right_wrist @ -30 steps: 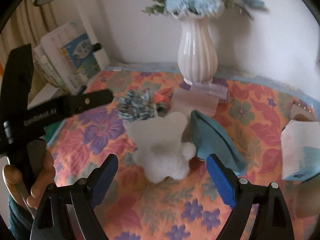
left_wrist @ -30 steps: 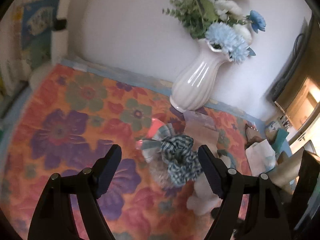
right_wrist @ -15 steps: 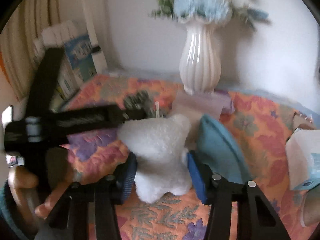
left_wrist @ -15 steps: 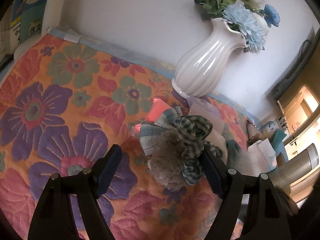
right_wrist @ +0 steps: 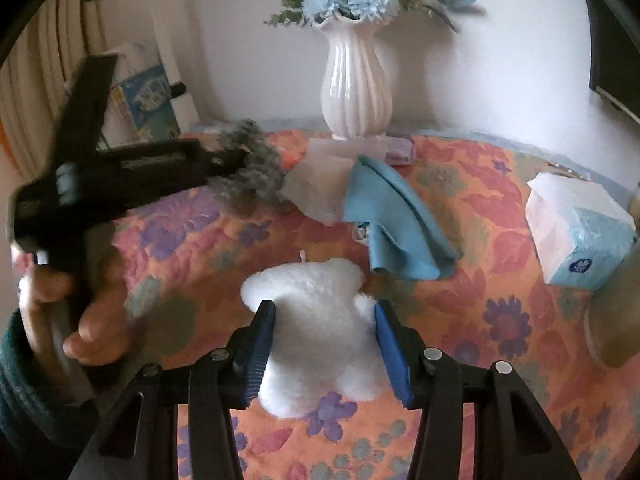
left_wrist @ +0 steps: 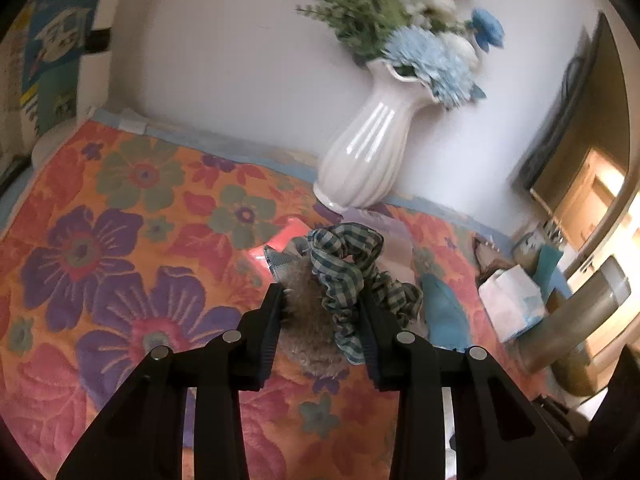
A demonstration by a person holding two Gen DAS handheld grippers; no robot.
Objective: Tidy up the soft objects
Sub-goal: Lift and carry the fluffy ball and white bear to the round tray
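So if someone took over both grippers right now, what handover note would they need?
Left gripper: jaws closing around the brown furry toy and checked scrunchie.
Right gripper: clamped on the white plush, which lies on the floral cloth.
Blue cloth lies loose behind the plush, in front of the white vase; tissue pack to the right.
Done: both grabs begun. Left: nothing looks sorted yet; place these, then the blue cloth.

Home room, floral tablecloth (left_wrist: pixel 120 240), vase (right_wrist: pixel 356 88) of flowers (artificial-looking), tissue box (right_wrist: pixel 580 236)
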